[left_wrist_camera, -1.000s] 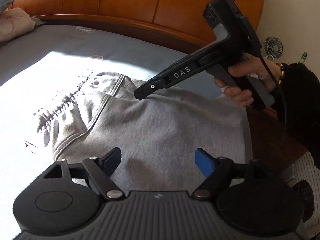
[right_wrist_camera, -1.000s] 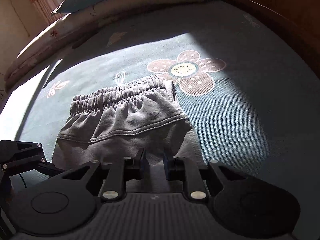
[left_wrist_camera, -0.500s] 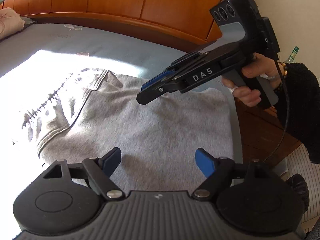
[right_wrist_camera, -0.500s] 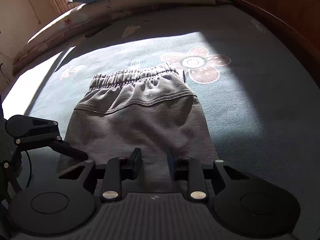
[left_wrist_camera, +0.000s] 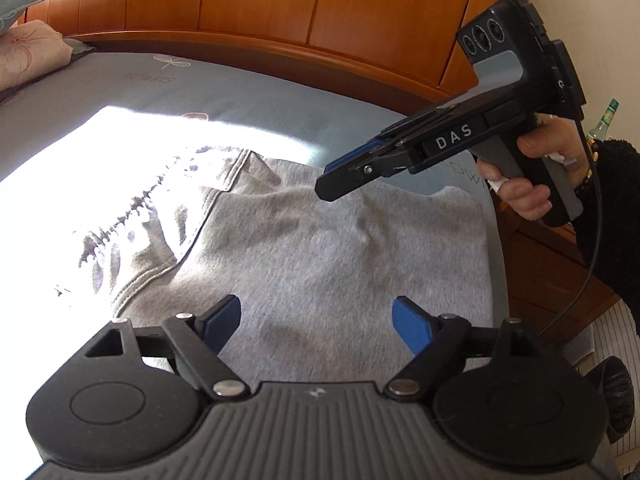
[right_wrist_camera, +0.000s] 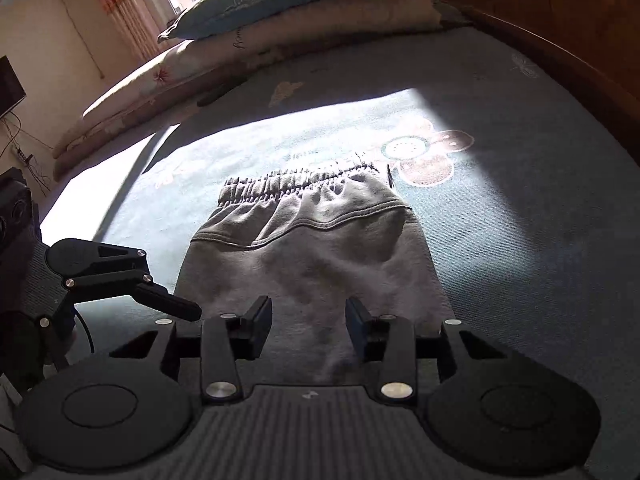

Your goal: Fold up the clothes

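Blue-grey bedding (right_wrist_camera: 520, 216) printed with flowers is seen, sunlit in a band across mid-frame, with stacked pillows (right_wrist_camera: 280, 24) at upper left and a wooden headboard (left_wrist_camera: 280, 8) along the top of the left wrist view. Folded grey pants (right_wrist_camera: 312, 248) are laid flat at centre frame, the elastic waistband on the far side. The left gripper (left_wrist_camera: 316, 320) is held over the cloth with jaws spread wide and nothing between them. The right gripper (right_wrist_camera: 308, 320), gripped by a hand (left_wrist_camera: 536, 176) at right, has just been opening; its jaws are parted above the cloth, released.
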A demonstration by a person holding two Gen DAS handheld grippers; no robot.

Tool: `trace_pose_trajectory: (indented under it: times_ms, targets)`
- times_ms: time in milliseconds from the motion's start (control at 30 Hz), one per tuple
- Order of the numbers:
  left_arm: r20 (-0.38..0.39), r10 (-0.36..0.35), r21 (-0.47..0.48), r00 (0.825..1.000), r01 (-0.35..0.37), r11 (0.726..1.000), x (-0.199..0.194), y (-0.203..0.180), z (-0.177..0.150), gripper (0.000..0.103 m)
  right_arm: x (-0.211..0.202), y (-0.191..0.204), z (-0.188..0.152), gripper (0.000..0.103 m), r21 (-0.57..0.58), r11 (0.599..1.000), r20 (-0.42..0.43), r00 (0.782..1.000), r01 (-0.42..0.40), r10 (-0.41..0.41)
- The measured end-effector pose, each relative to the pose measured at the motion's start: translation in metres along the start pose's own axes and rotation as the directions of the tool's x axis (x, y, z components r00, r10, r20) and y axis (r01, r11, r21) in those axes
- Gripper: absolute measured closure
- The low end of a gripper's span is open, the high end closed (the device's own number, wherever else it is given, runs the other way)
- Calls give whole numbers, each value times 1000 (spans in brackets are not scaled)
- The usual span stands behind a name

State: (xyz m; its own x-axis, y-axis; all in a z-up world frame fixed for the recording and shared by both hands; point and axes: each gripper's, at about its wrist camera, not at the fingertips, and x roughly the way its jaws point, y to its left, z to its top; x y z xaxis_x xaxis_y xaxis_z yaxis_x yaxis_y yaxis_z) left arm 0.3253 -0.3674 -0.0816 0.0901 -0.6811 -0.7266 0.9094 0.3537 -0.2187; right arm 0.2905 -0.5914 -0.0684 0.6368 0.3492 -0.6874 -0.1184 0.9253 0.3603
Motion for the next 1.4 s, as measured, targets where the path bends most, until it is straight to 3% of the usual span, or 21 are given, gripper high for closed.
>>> trace_pose_trajectory:
  times_ms: [67,167,333,467,633,700,833,933,1033,1133,1267,1400]
  targets:
    - [-22,-3,-79,1000,1,997,6,16,-3,20,5,-15,2,58,60,998,-9,1000,17,-16]
    - [-4,-7,-86,1000,6,996,0,19,-6,20,17,-40,-2,58,161,986,-44,998,49,-43]
    - [57,15,-29,998,-14,999,-12,16,8,20,-5,-40,-2,54,183,983,59,998,-8,-3]
    - [52,55,-97,997,-50,994,-2,31,15,20,1,-30,16,53,195,974,95,991,-114,97]
    - [16,82,-159,996,-79,984,3,49,6,20,50,-12,29,53,204,962,13,983,-183,184]
    - [10,86,-158,996,-83,984,-1,49,5,20,69,-8,28,53,200,971,-32,990,-131,140]
    - [44,76,-145,996,-69,987,-17,48,5,20,70,-4,32,53,185,976,-19,992,-118,124]
    - [81,74,-115,994,-64,991,-19,47,10,20,56,-2,47,50,167,978,60,992,-122,113]
    - [92,78,-123,993,-67,990,-10,55,23,20,71,-6,62,50,169,985,31,999,-37,32]
    - [34,162,-134,986,-156,979,8,68,31,21,92,-12,65,50,171,985,-17,1000,16,-13]
    - [28,117,-199,993,-109,974,9,85,27,21,97,-12,67,50,172,985,-12,1000,17,-15]
    - [38,156,-167,987,-147,975,-17,69,26,21,81,-5,69,48,163,986,3,1000,27,-28]
